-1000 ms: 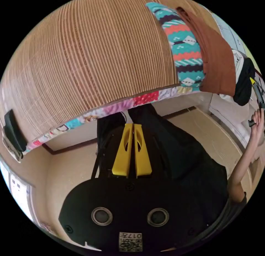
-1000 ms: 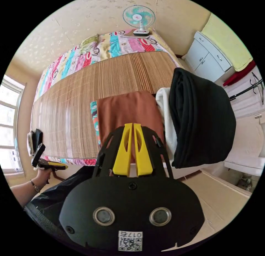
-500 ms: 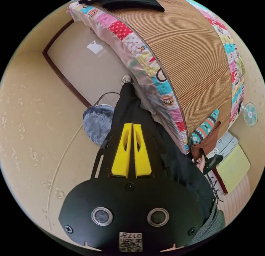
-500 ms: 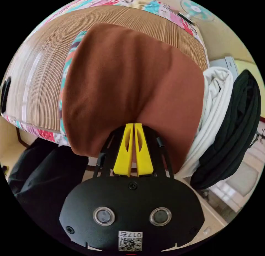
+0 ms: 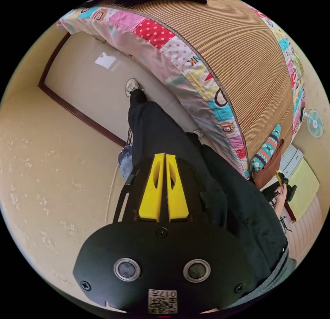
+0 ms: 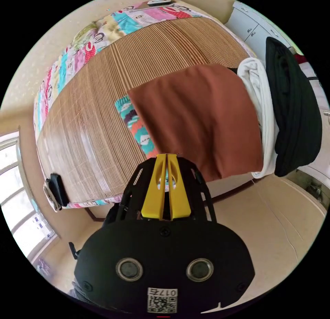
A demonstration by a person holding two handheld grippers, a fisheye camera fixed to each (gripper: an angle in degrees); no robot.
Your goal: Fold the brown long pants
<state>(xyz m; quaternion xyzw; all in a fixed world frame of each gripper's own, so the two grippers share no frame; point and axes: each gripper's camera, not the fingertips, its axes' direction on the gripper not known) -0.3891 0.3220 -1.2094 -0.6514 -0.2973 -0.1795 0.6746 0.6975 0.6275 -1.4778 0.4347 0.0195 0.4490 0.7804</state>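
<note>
Left gripper [image 5: 166, 157]: jaws pressed together, empty, over the person's dark trousers [image 5: 161, 133]. Right gripper [image 6: 167, 158]: jaws pressed together, empty. Just beyond its tips, folded brown pants [image 6: 202, 116] on the mat [image 6: 103, 102], white [image 6: 259, 92] and black [image 6: 292, 102] garments alongside.

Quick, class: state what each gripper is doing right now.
Left gripper: closed, holding nothing, hanging beside the person's leg.
Right gripper: closed, holding nothing, at the near edge of the folded brown pants.
</note>
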